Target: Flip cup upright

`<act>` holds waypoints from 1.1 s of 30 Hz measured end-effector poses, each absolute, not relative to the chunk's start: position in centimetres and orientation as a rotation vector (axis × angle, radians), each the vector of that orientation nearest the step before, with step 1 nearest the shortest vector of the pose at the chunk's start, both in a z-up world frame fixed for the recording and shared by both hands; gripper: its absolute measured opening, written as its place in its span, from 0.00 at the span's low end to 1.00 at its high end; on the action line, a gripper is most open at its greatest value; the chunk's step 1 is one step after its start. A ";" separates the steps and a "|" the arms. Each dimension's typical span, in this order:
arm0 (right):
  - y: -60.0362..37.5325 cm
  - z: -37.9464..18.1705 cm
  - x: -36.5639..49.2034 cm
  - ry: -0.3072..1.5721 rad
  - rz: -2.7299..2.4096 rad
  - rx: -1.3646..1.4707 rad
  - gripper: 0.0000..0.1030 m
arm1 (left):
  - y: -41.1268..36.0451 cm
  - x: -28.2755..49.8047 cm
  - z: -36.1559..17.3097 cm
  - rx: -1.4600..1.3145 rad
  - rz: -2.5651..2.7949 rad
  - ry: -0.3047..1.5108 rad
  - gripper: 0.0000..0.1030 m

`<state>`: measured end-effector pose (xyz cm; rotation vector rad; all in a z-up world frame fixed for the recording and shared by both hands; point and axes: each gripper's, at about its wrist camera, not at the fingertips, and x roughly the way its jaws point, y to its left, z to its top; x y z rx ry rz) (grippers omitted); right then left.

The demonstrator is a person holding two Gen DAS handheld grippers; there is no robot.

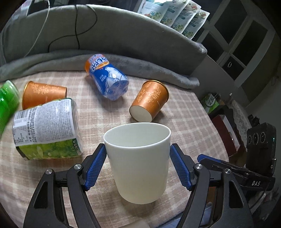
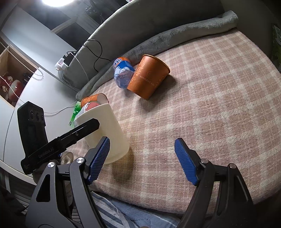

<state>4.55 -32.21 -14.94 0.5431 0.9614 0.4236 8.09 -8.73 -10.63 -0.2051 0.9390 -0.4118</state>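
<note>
The white cup (image 1: 138, 163) stands mouth-up near the plaid bed's (image 1: 184, 122) front edge, between the left gripper's (image 1: 138, 162) pads, seemingly touching; the right gripper (image 2: 142, 161) hangs spread and empty beside it.

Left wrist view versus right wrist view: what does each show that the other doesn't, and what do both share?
Left wrist only: the white cup's open mouth facing up between the left tool's pads, the labelled green bottle lying down, and snack pouches behind. Right wrist only: the right tool open over bare plaid cloth, and a power strip. Both: white cup, blue bottle, two orange cups lying down.
</note>
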 end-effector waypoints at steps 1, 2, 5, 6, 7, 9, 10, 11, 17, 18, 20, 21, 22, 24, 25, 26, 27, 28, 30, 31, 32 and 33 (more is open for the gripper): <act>-32.2 -15.0 4.6 0.961 0.422 0.545 0.76 | -8.8 8.0 -10.5 -0.194 -0.407 0.929 0.72; -32.3 -15.0 4.6 0.961 0.421 0.547 0.76 | -8.9 7.9 -10.4 -0.180 -0.401 0.916 0.72; -32.4 -15.1 4.6 0.961 0.420 0.552 0.76 | -9.3 7.6 -10.1 -0.146 -0.389 0.885 0.72; -32.4 -15.2 4.6 0.962 0.420 0.554 0.76 | -9.4 7.5 -10.0 -0.137 -0.386 0.876 0.72; -32.4 -15.2 4.6 0.963 0.420 0.555 0.76 | -9.5 7.5 -9.9 -0.127 -0.384 0.865 0.72; -32.5 -15.3 4.6 0.964 0.421 0.558 0.76 | -9.7 7.4 -9.8 -0.103 -0.375 0.844 0.71; -32.5 -15.3 4.6 0.964 0.420 0.560 0.76 | -9.9 7.4 -9.8 -0.091 -0.371 0.835 0.71; -32.5 -15.3 4.6 0.964 0.420 0.561 0.76 | -10.1 7.3 -9.8 -0.077 -0.367 0.824 0.71; -32.6 -15.3 4.6 0.963 0.418 0.561 0.76 | -10.8 7.1 -10.1 -0.013 -0.354 0.799 0.71; -32.6 -15.3 4.6 0.964 0.418 0.562 0.76 | -10.9 7.1 -10.2 -0.010 -0.355 0.801 0.71; -32.7 -15.3 4.6 0.964 0.419 0.561 0.76 | -11.0 7.0 -10.2 0.000 -0.355 0.797 0.71; -32.7 -15.3 4.6 0.964 0.420 0.561 0.76 | -11.0 7.0 -10.2 0.003 -0.355 0.796 0.71; -32.7 -15.3 4.6 0.964 0.420 0.562 0.76 | -11.0 7.0 -10.2 0.006 -0.355 0.794 0.71; -32.7 -15.3 4.6 0.964 0.420 0.564 0.76 | -11.2 7.0 -10.2 0.011 -0.355 0.793 0.71; -32.8 -15.3 4.6 0.964 0.420 0.563 0.76 | -11.2 7.0 -10.2 0.014 -0.356 0.793 0.71; -32.8 -15.3 4.6 0.964 0.420 0.563 0.76 | -11.2 7.0 -10.2 0.016 -0.357 0.793 0.71; -32.8 -15.3 4.6 0.964 0.421 0.563 0.76 | -11.3 7.0 -10.2 0.017 -0.358 0.792 0.71; -32.8 -15.3 4.6 0.963 0.421 0.562 0.76 | -11.3 7.0 -10.2 0.018 -0.357 0.791 0.71; -32.8 -15.2 4.6 0.960 0.419 0.558 0.76 | -11.3 6.9 -10.2 0.017 -0.356 0.790 0.71; -32.8 -15.2 4.5 0.957 0.417 0.556 0.76 | -11.4 6.9 -10.2 0.018 -0.357 0.790 0.71; -32.8 -15.1 4.5 0.954 0.413 0.552 0.76 | -11.3 6.8 -10.2 0.017 -0.356 0.791 0.71; -32.8 -15.1 4.5 0.951 0.411 0.547 0.76 | -11.3 6.8 -10.2 0.016 -0.357 0.792 0.71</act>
